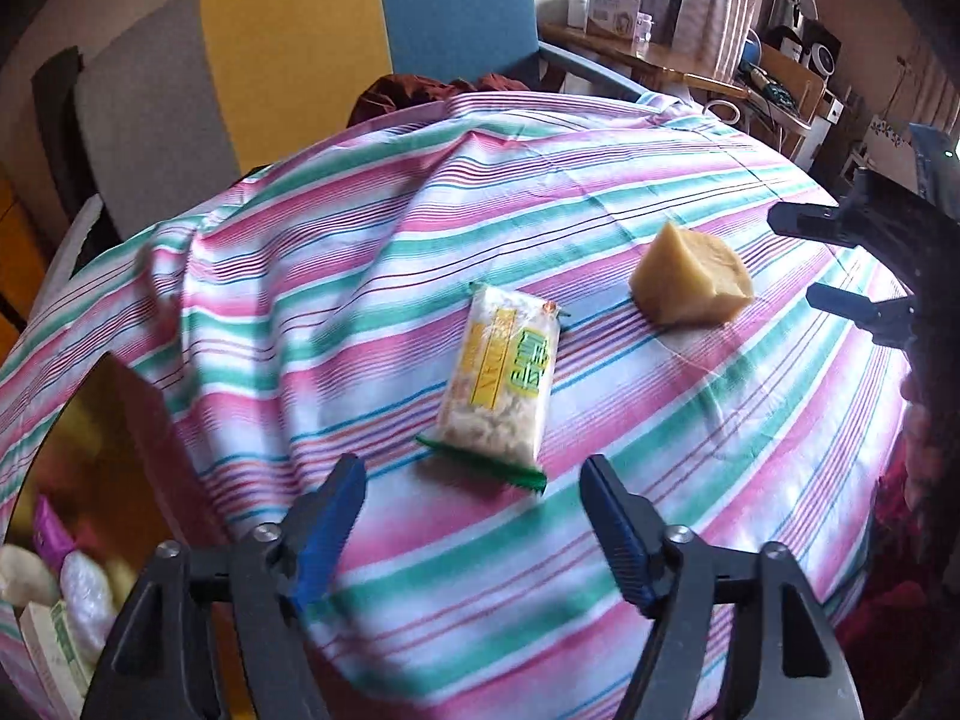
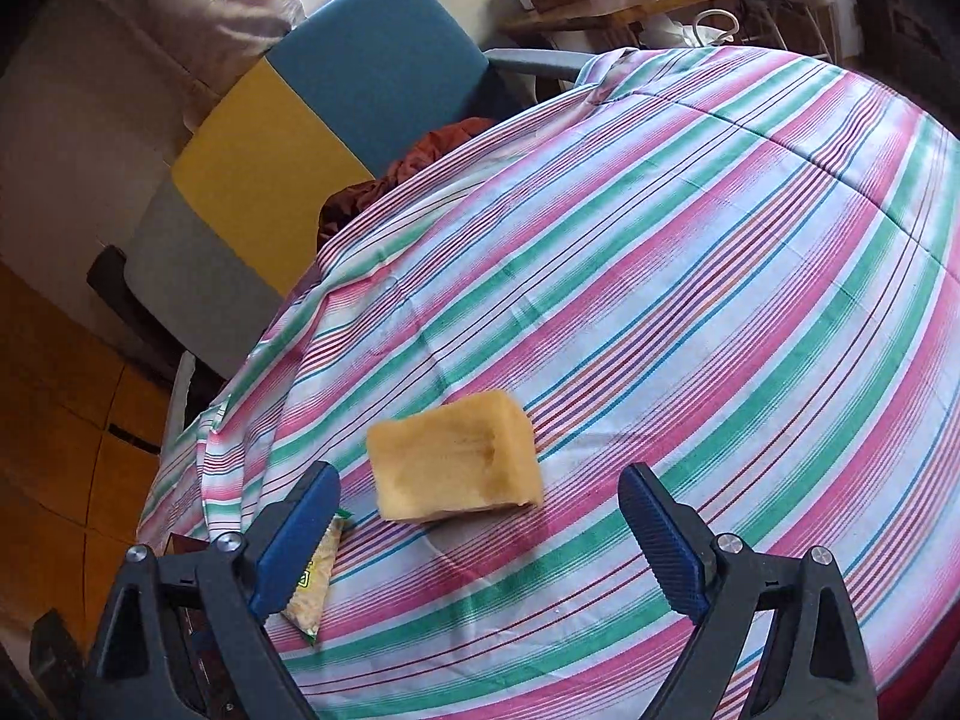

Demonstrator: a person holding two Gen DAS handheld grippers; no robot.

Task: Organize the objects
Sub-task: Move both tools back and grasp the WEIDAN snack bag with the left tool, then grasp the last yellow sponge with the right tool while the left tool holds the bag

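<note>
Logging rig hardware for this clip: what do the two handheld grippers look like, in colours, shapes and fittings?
Both match. The left gripper has black angular clamp-style arms with silver round pivot bolts and two dark blue ribbed pads. The right gripper shows the same black arms, silver bolts and blue ribbed pads. No cables or markings are visible. At the left view's right edge, a red garment shows.
</note>
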